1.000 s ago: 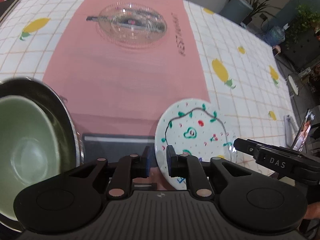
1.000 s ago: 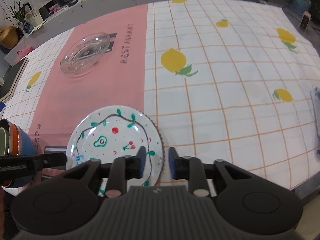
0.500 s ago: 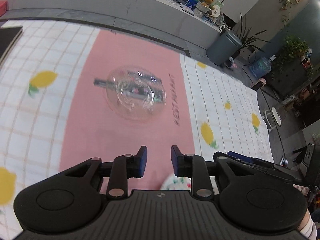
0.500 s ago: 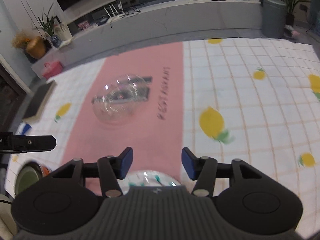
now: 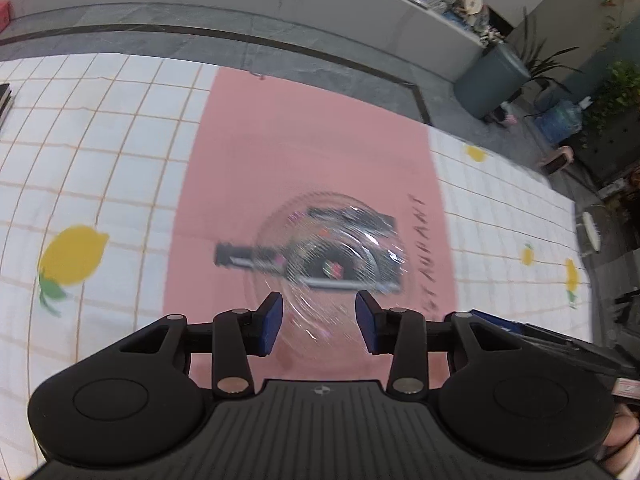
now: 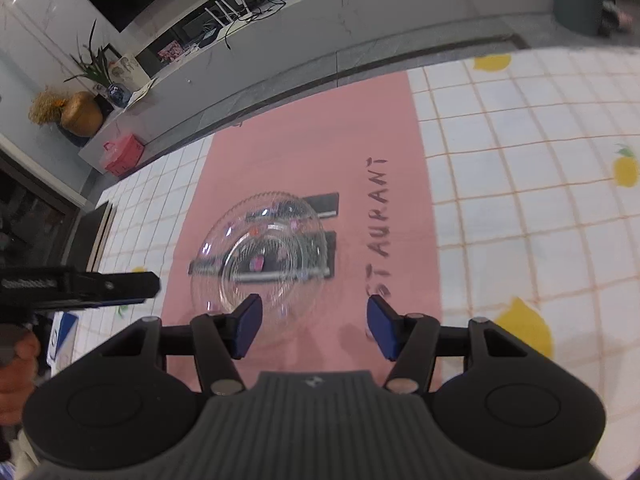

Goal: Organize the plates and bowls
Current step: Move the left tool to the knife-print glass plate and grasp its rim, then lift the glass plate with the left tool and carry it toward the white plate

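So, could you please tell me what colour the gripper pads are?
Blue pads, clearest in the right wrist view.

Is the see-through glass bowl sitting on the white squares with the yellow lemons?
No, the see-through glass bowl sits on the pink strip of the tablecloth, beside the dark printed letters, not on the lemon squares.

Black hand-held gripper (image 5: 319,318), blue pads (image 5: 270,328), silver screws, ribbed housing

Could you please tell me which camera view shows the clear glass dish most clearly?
The right wrist view: the glass dish appears whole and fairly sharp on the pink mat. The left wrist view also shows it, but smeared by motion blur.
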